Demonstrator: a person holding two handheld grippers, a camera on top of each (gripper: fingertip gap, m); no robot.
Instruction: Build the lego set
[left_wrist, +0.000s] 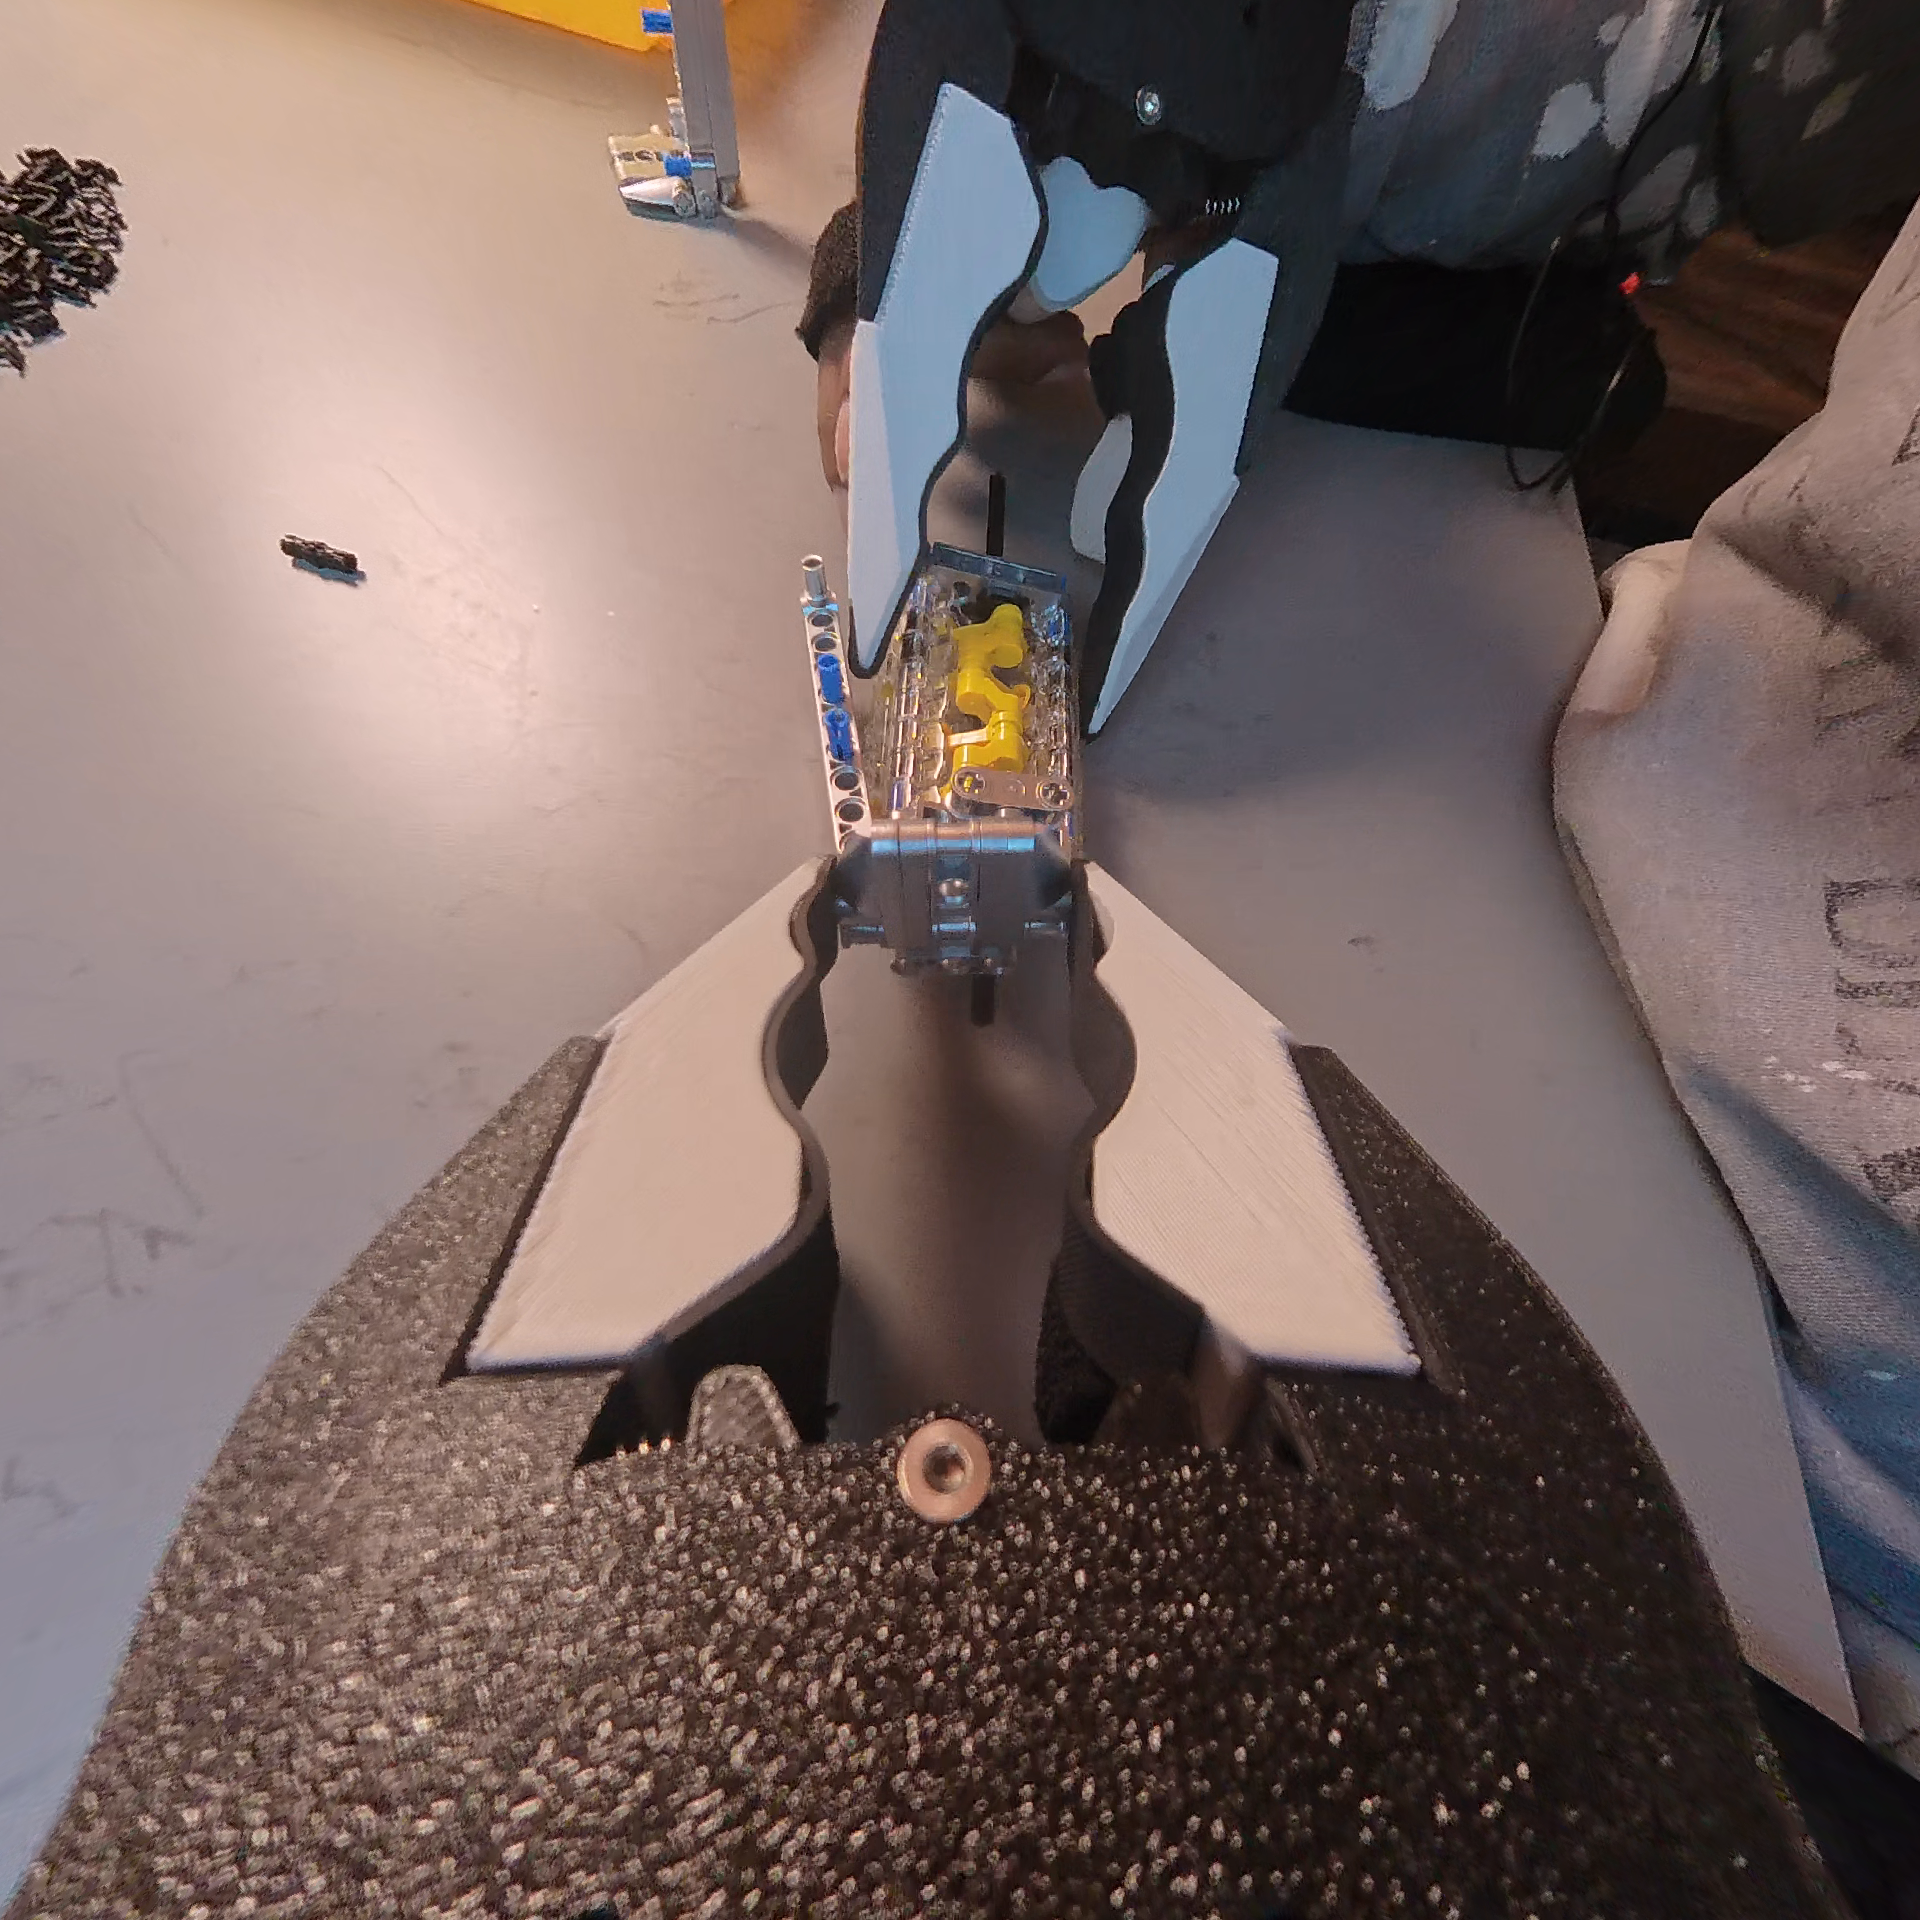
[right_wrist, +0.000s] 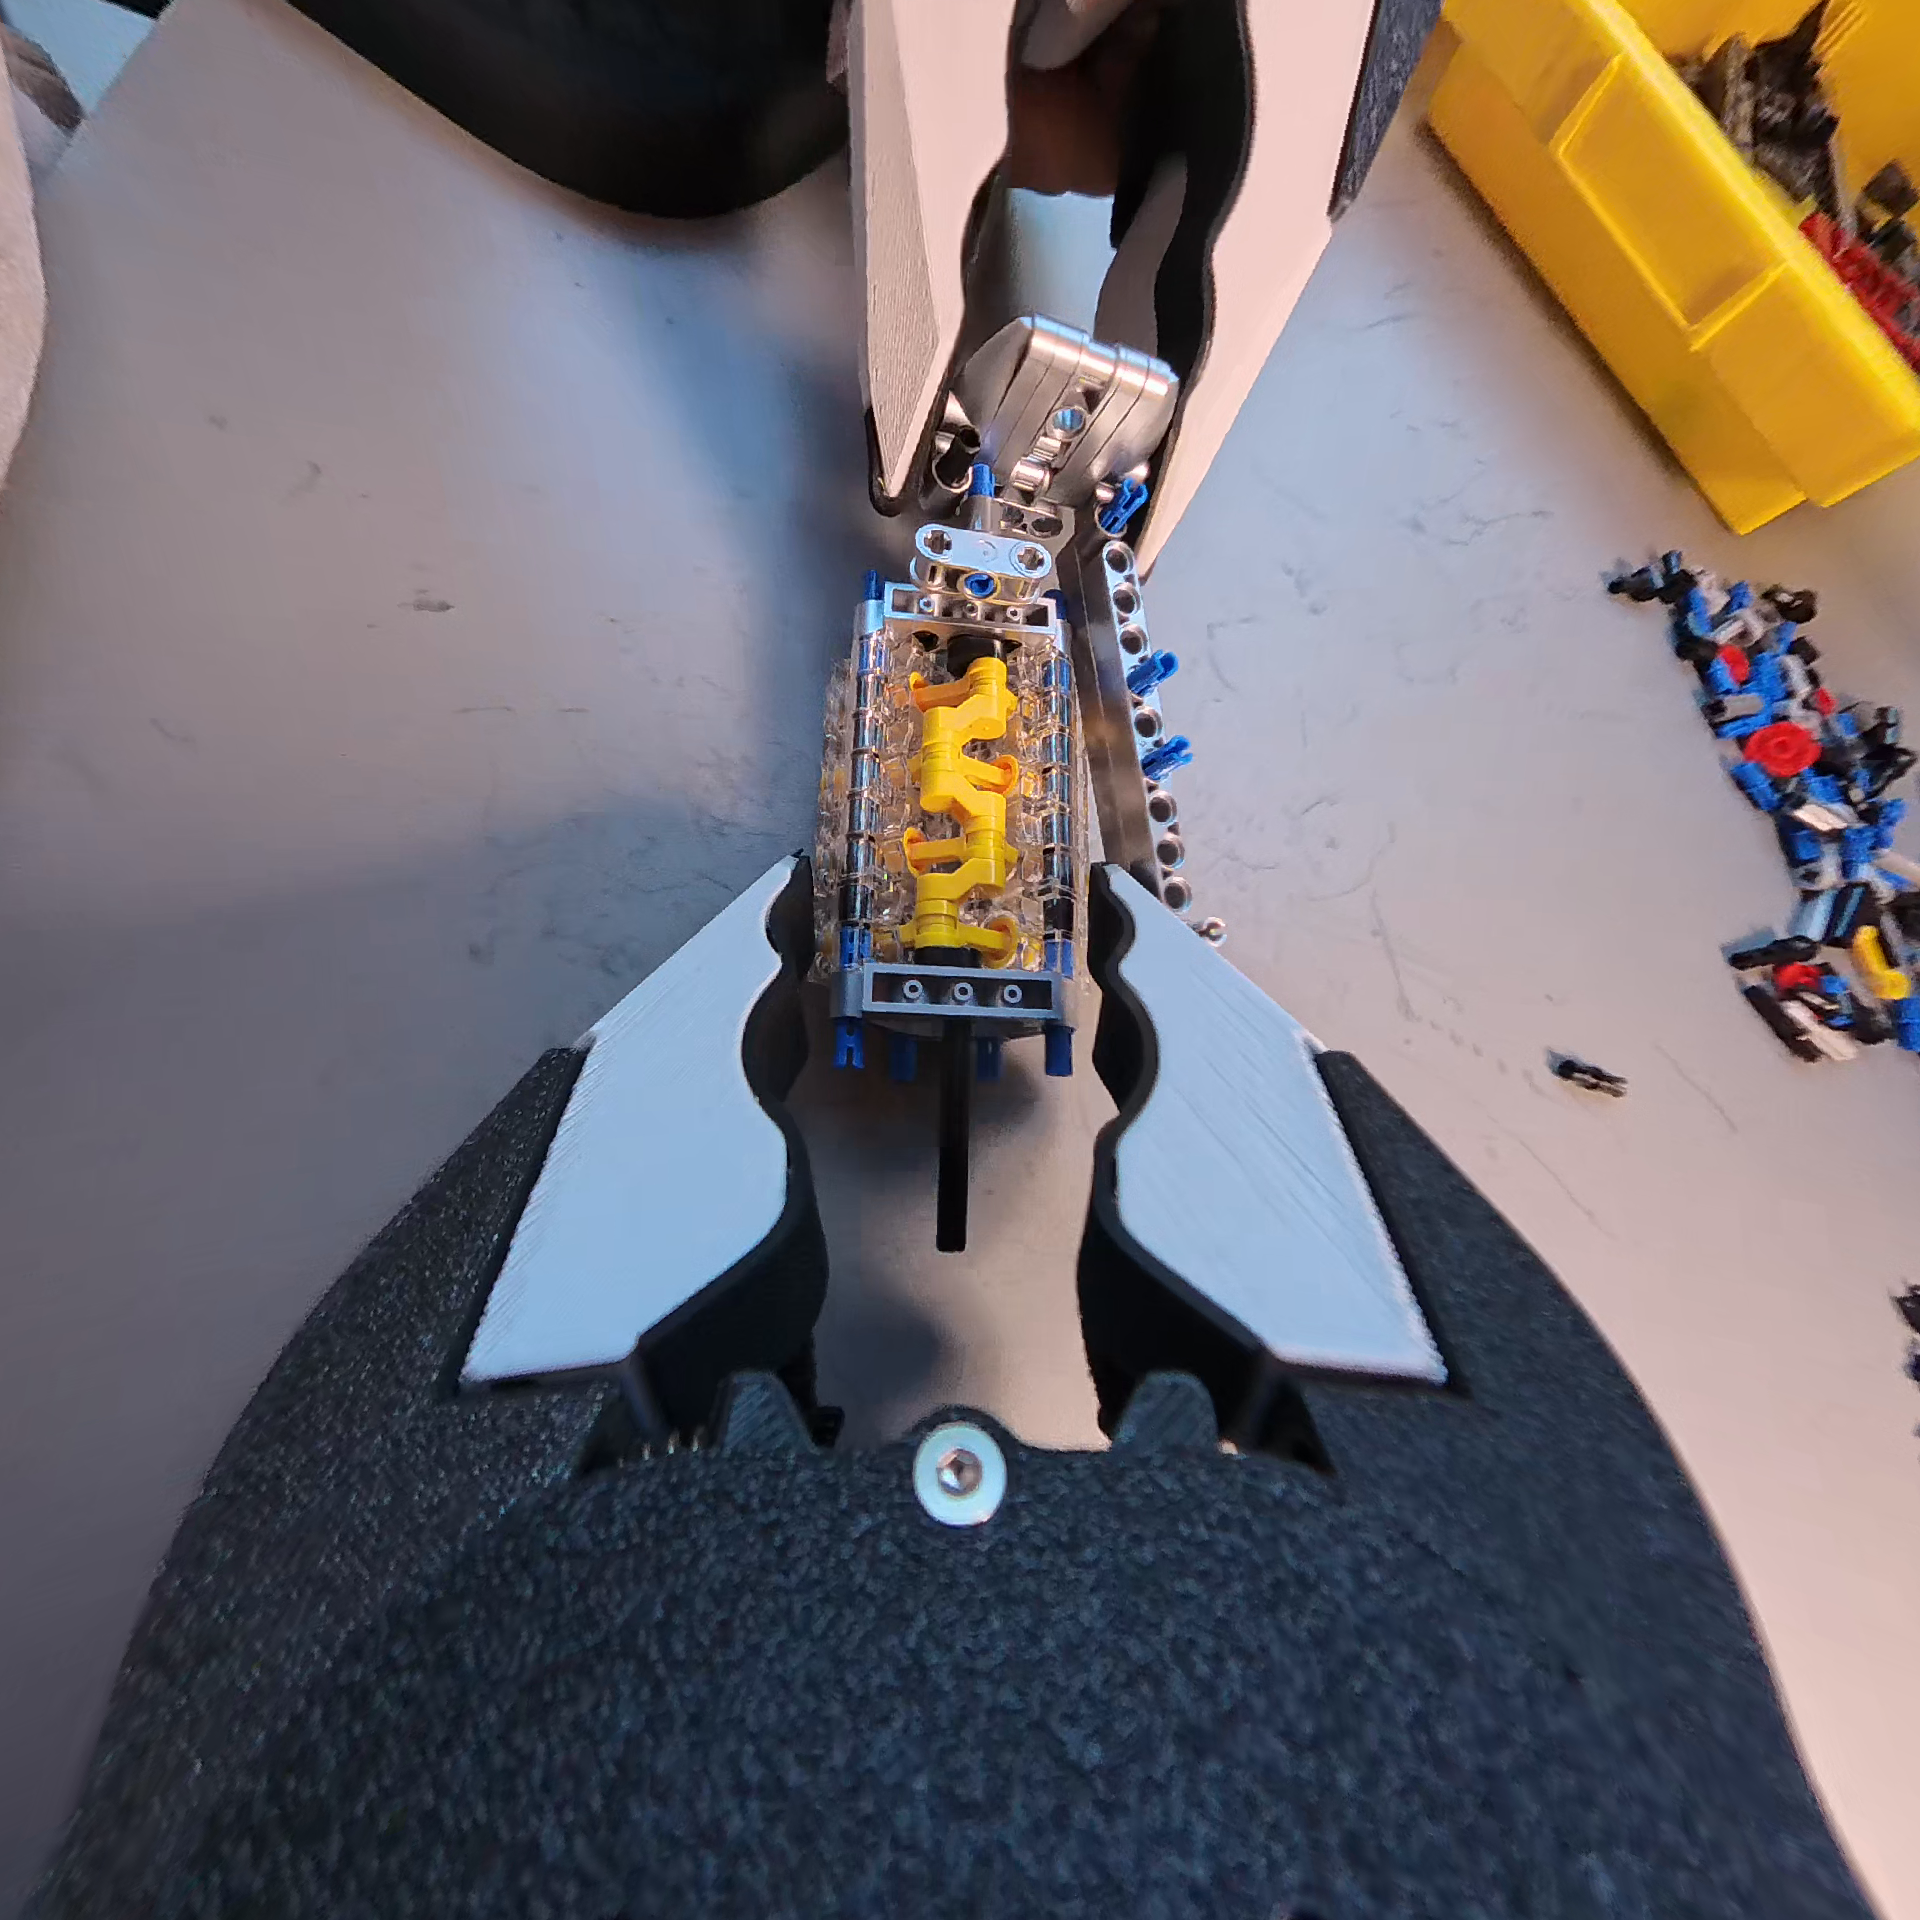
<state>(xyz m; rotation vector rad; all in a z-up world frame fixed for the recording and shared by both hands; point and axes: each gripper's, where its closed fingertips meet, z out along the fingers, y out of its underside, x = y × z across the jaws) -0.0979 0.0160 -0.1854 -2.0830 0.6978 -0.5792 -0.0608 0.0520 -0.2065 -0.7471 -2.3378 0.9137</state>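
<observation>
A small brick engine model (right_wrist: 956, 790) lies on the grey table (right_wrist: 416, 623). It has a clear block, yellow crank parts, blue pins and a black axle (right_wrist: 951, 1143). A long grey beam (right_wrist: 1138, 727) with blue pins runs along its side. My right gripper (right_wrist: 956, 883) straddles the block's near end, fingers against its sides. My left gripper (left_wrist: 956, 883) is shut on the grey rounded end piece (left_wrist: 961, 894) of the model (left_wrist: 977, 696). The two grippers face each other: the right gripper (left_wrist: 987, 686) shows in the left wrist view, the left gripper (right_wrist: 1029, 499) in the right wrist view.
A yellow parts bin (right_wrist: 1662, 260) stands at the right wrist view's upper right, a heap of blue, black and red small parts (right_wrist: 1808, 800) below it, and one black pin (right_wrist: 1584, 1075). In the left wrist view: a black parts pile (left_wrist: 52, 239), a loose pin (left_wrist: 322, 556), a grey assembly (left_wrist: 686, 156), grey cloth (left_wrist: 1766, 831). About 7 cm separates my left fingertips from my right.
</observation>
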